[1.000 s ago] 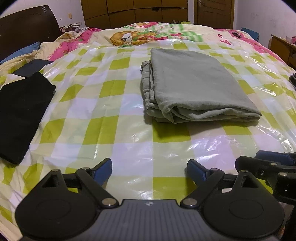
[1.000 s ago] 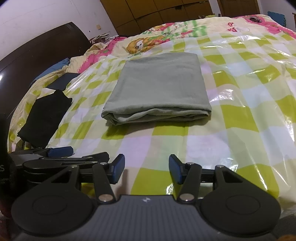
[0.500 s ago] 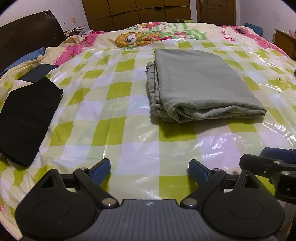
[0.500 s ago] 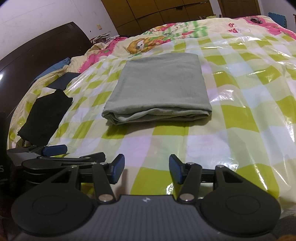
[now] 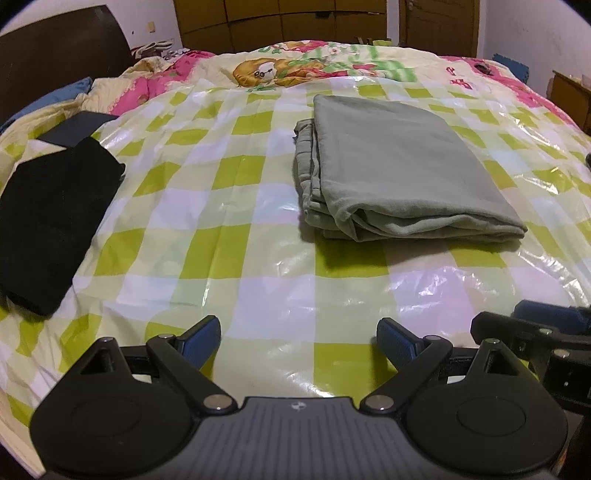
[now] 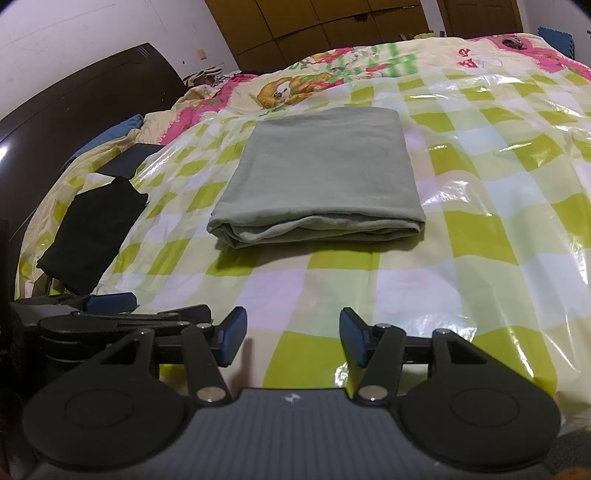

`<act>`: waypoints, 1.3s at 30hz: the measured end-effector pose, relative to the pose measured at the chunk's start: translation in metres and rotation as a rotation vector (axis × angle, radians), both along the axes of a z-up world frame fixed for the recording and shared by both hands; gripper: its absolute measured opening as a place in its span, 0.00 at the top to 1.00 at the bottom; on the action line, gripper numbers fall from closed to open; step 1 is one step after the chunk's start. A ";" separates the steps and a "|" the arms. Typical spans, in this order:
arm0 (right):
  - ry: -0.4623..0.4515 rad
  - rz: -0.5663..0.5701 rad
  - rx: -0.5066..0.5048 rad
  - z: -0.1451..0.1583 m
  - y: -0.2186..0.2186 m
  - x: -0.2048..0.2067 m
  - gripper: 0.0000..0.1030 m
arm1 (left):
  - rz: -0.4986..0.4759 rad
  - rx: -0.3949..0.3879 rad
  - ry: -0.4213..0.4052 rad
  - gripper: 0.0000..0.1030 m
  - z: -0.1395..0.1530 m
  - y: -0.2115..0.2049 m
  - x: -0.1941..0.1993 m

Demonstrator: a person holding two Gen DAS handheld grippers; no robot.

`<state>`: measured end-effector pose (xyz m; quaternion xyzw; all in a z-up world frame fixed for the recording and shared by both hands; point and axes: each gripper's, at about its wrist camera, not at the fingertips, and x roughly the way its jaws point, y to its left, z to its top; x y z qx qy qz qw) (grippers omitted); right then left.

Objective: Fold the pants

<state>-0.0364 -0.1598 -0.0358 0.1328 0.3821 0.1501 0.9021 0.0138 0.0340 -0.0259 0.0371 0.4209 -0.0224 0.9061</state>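
Grey-green pants (image 5: pixel 399 170) lie folded into a neat rectangle on the green-and-white checked plastic sheet (image 5: pixel 229 236) over the bed; they also show in the right wrist view (image 6: pixel 321 184). My left gripper (image 5: pixel 298 341) is open and empty, low over the near edge of the bed, well short of the pants. My right gripper (image 6: pixel 290 336) is open and empty too, beside the left one. The right gripper's fingers (image 5: pixel 546 317) show at the left view's right edge, and the left gripper's fingers (image 6: pixel 110 301) at the right view's left edge.
A folded black garment (image 5: pixel 51 218) lies on the bed's left side, with a dark flat item (image 5: pixel 77 127) behind it. A cartoon-print quilt (image 5: pixel 306 68) covers the far bed. A dark headboard (image 6: pixel 74 103) stands on the left, wooden wardrobes (image 5: pixel 280 18) behind.
Both grippers have drawn back slightly and shifted a little; the pants sit a bit further right in the left view. Nothing was taken hold of or let go.
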 end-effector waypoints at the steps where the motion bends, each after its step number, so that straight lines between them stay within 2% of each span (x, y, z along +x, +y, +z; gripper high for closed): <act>1: 0.000 0.001 -0.001 0.000 0.000 0.000 0.45 | 0.003 -0.003 0.000 0.00 0.000 0.001 0.000; 9: 0.000 0.003 -0.001 0.000 0.000 -0.001 0.44 | 0.008 -0.010 -0.002 0.00 0.001 0.003 -0.001; 19: -0.001 0.003 -0.001 0.000 0.000 -0.001 0.43 | 0.020 -0.053 -0.007 0.00 0.005 0.008 -0.003; 39: -0.006 -0.023 -0.039 0.000 -0.003 -0.001 0.43 | 0.005 -0.066 -0.012 0.00 0.007 0.008 -0.012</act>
